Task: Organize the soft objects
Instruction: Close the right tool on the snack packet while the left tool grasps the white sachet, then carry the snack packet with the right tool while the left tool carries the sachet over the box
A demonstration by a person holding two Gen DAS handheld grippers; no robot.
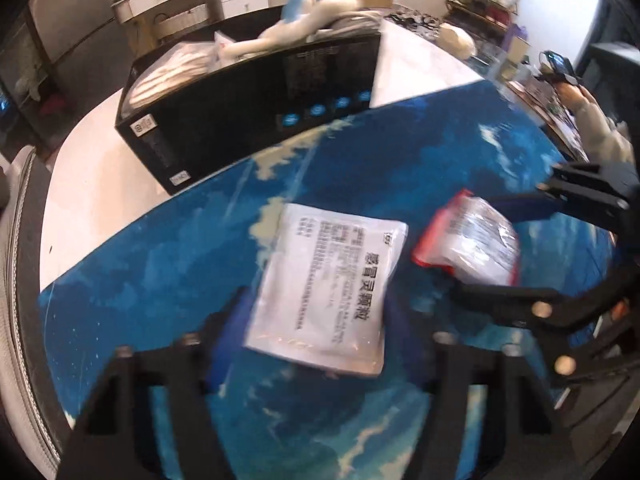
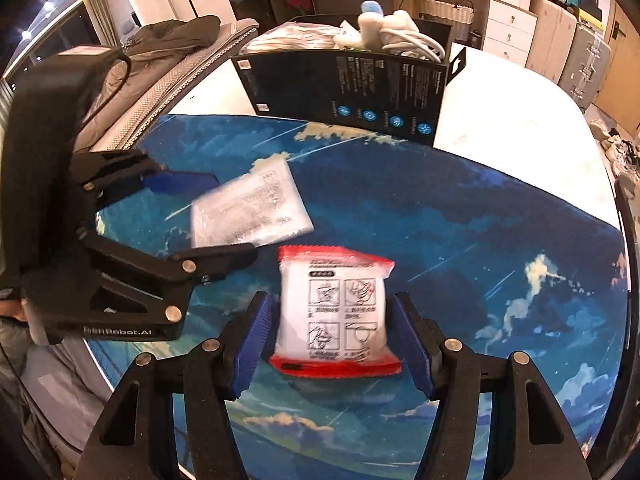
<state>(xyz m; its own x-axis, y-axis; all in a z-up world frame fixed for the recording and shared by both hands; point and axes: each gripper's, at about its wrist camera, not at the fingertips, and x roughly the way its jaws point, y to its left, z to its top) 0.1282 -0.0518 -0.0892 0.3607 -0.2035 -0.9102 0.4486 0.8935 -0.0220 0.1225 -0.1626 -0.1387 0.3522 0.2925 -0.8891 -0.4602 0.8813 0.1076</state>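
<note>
Jaws of both grippers stand spread, each pair flanking one flat packet without a visible squeeze. Left gripper point(image 1: 316, 332): blue-padded fingers either side of the white rectangular foil sachet with black printed text point(image 1: 326, 284), which looks slightly lifted or tilted over the mat; contact cannot be confirmed through the blur. Right gripper point(image 2: 334, 344): pads just beside the red-edged clear plastic pouch with printed line diagrams point(image 2: 334, 316), a narrow gap showing on each side.

White counter point(image 2: 516, 120), largest surface, carries the blue sky-and-cloud printed mat point(image 2: 460, 216) on which both packets sit near each other. Behind the mat stands the open black cardboard box point(image 2: 340, 92), already heaped with white soft items and cords point(image 2: 396, 32), the likely destination.

Handling, as judged: both packets appear light, thin and pliant, with slick film that may slide between pads or buckle. Grip across the short width near mid-body, where the filling gives thickness, rather than at the flat sealed edges.
</note>
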